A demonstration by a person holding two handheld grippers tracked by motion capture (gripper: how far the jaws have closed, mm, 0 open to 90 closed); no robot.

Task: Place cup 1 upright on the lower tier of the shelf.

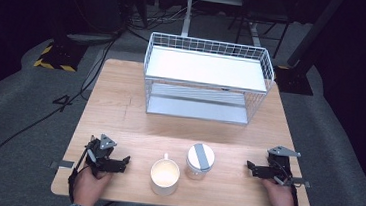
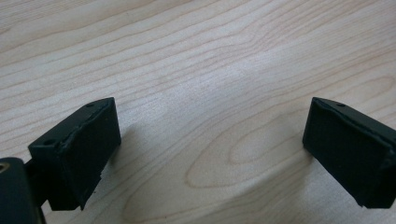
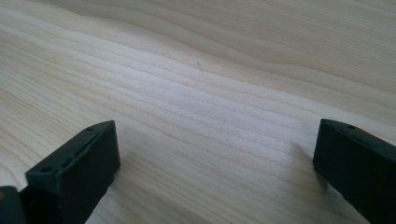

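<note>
A white mug (image 1: 165,176) stands near the front edge of the wooden table (image 1: 120,112), its handle pointing away from me. Just right of it is a clear jar (image 1: 200,160) with a white lid crossed by a grey stripe. My left gripper (image 1: 124,162) rests low on the table left of the mug and points right toward it. In the left gripper view its jaws (image 2: 210,149) stand wide apart over bare wood. My right gripper (image 1: 249,166) lies right of the jar, pointing left. It is open too (image 3: 215,163), with nothing between its fingers.
A white wire rack (image 1: 208,80) with an upper and a lower shelf occupies the back half of the table. Bare wood lies between the rack and the mug and jar. Cables and stand bases sit on the grey floor behind.
</note>
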